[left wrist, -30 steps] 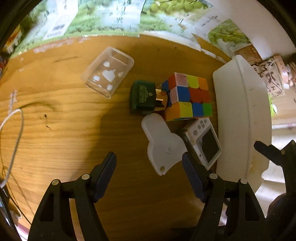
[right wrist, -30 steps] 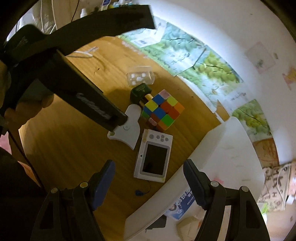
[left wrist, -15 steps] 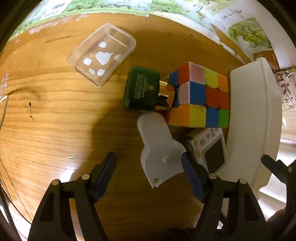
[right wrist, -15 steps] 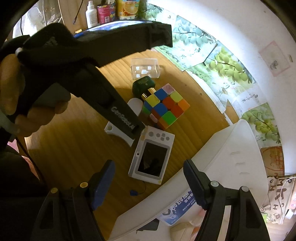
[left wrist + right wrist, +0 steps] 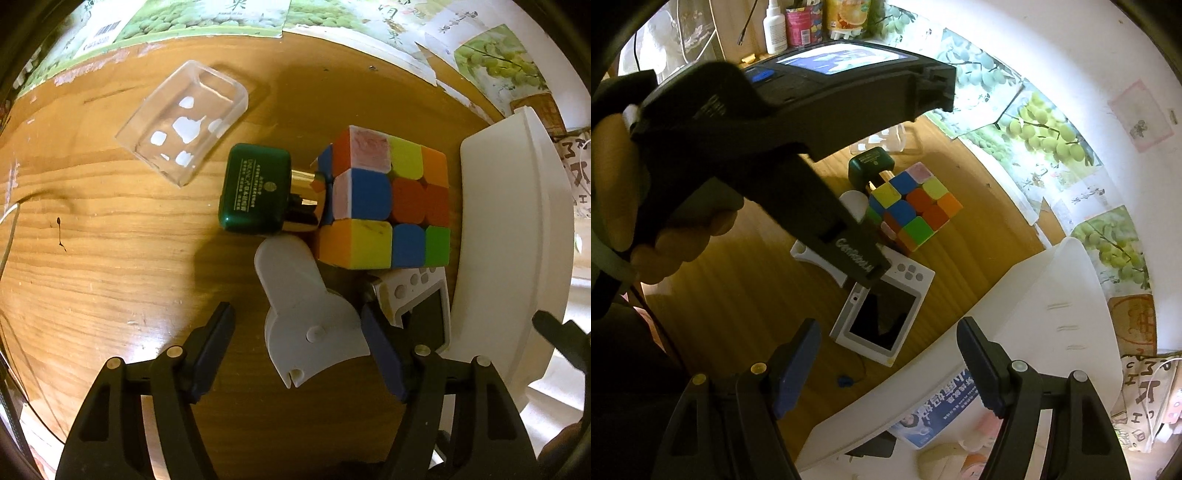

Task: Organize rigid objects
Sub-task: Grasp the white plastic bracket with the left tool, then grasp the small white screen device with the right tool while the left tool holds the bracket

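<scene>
On the wooden bench [image 5: 110,236], left wrist view, going left to right: clear case [image 5: 184,122] lies at about 10 o'clock, apart from the rest. Green charger [image 5: 253,188] sits near centre, its metal prongs pointing to 3 o'clock and touching the cube [image 5: 384,206]. White bracket [image 5: 306,314] lies at 6 o'clock of the charger, its rounded end just beside the cube's lower left corner. White camera [image 5: 421,299] is at 6 o'clock of the cube, partly hidden behind the tool's right finger. White bin [image 5: 517,236] stands at 3 o'clock, just beside the cube.

Left tool [image 5: 299,354] points steeply down over the bracket; jaws are closing, with the bracket's wide end between them. Right finger [image 5: 384,354] is at the bracket's edge, left finger stands clear of it, so no pinch.

Right wrist view, left to right: a hand [image 5: 665,229] grips the left tool's black body at 9 o'clock, which covers part of the bracket [image 5: 812,254]. Charger [image 5: 868,162] and cube [image 5: 912,206] sit at 12 o'clock of the camera [image 5: 882,317], screen up. Bin [image 5: 1034,314] fills 3 to 5 o'clock, with printed packets inside. Right tool [image 5: 886,365] hangs spread above the camera's near edge and the bin rim, nothing between its fingers.
</scene>
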`<state>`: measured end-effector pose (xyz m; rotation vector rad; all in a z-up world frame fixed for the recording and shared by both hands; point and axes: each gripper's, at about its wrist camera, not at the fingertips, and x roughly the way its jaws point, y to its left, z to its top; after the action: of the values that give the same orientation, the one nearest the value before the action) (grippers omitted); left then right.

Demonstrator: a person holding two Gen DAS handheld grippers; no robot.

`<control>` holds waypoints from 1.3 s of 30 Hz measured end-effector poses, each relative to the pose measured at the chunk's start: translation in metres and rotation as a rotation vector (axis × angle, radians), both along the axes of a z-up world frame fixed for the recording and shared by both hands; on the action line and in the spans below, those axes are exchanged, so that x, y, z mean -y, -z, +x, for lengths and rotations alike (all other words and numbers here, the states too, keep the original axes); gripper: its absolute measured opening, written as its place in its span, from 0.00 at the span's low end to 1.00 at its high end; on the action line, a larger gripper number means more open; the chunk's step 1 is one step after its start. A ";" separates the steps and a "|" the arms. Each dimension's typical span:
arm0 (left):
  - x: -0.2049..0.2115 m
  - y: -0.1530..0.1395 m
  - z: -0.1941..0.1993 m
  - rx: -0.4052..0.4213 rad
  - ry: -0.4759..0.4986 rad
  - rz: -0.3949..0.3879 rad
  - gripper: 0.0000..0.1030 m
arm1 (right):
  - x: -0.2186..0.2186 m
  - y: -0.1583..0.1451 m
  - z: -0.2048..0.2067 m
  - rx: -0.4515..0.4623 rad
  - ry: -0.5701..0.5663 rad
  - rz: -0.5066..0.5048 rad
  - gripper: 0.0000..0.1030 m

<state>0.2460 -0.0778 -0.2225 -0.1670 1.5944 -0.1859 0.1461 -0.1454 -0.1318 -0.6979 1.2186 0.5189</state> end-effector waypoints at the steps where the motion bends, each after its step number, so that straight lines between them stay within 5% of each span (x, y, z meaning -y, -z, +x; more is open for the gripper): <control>1: 0.000 -0.001 -0.001 0.002 0.002 -0.004 0.69 | 0.000 0.000 -0.001 0.000 0.000 -0.001 0.74; 3: 0.002 -0.002 -0.001 -0.004 0.003 -0.040 0.56 | -0.001 0.000 -0.001 0.000 0.000 -0.008 0.74; 22: -0.080 0.005 -0.034 -0.079 -0.150 -0.087 0.55 | -0.019 0.023 0.029 -0.093 0.066 -0.067 0.74; 39: -0.125 -0.012 -0.086 -0.065 -0.235 -0.150 0.54 | -0.032 0.071 0.082 -0.238 0.276 -0.175 0.74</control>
<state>0.1600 0.0474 -0.2103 -0.4786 1.6111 -0.1179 0.2286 -0.1130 -0.2032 -0.6131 1.5711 0.2715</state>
